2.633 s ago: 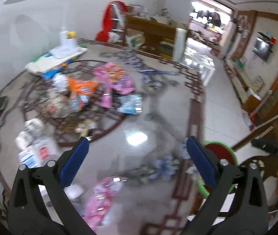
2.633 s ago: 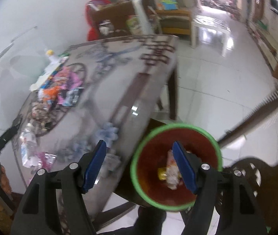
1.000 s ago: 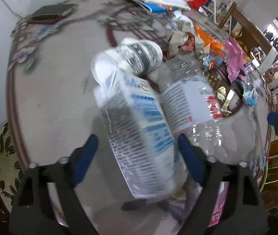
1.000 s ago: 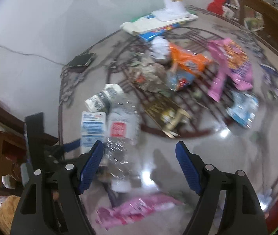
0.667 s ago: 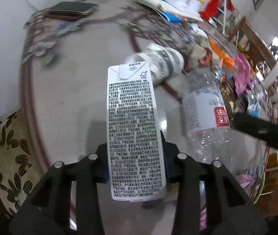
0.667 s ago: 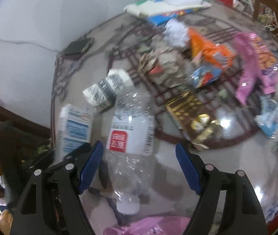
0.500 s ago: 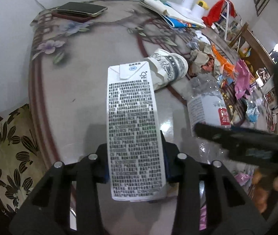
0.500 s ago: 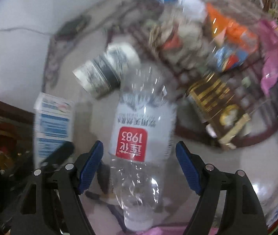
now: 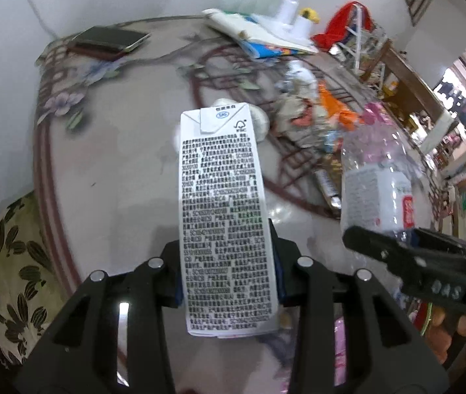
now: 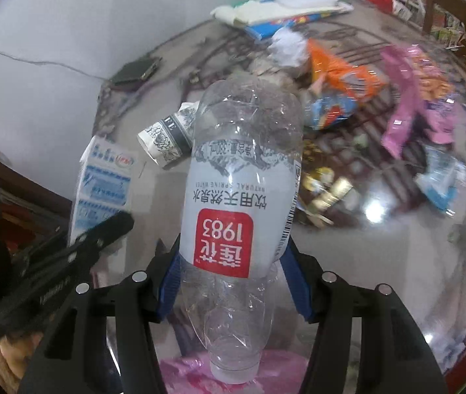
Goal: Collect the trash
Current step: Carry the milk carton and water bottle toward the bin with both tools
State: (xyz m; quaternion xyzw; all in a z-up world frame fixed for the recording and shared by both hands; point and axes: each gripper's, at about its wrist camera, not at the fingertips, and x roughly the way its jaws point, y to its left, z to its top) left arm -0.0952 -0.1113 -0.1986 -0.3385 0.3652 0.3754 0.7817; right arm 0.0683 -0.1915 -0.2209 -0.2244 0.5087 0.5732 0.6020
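Left tool (image 9: 229, 282) clamps a white milk carton (image 9: 223, 216), lifted above the tabletop (image 9: 118, 177); a clear bottle (image 9: 375, 184) hangs at right. Right tool (image 10: 233, 282), its jaws just closing, grips that empty bottle (image 10: 236, 190) cap-down over pink wrappers (image 10: 180, 371); the carton (image 10: 101, 187) is left.

Left gripper (image 9: 228, 282) clamped on a white drink carton (image 9: 224, 223), printed panel facing the camera. To its right, the right gripper (image 9: 407, 246) grips a clear plastic bottle (image 9: 375, 180). Beyond lies littered table (image 9: 118, 177).
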